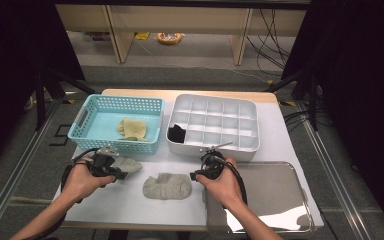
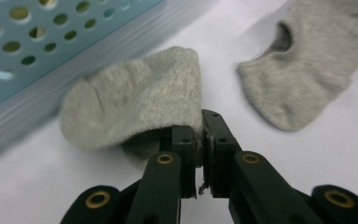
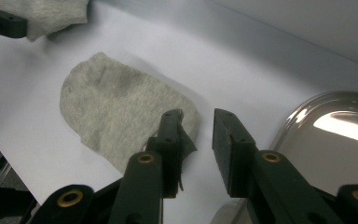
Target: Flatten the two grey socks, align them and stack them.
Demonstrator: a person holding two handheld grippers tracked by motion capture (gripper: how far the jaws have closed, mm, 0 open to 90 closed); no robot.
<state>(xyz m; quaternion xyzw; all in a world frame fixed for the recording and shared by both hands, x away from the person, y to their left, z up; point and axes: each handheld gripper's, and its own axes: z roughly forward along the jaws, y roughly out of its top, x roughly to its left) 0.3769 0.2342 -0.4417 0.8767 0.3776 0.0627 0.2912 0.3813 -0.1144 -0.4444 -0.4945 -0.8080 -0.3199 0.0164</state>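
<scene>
Two grey socks lie on the white table cover. My left gripper is shut on the edge of one grey sock, which bunches up beside the basket. The second grey sock lies flat in the middle. My right gripper stands open at that sock's right edge. One fingertip rests on the fabric, with a small flap curling beside it. The gap between its jaws is bare.
A turquoise basket with a yellow sock stands at the back left. A white divided box holds a black item at back centre. A steel tray lies at the right.
</scene>
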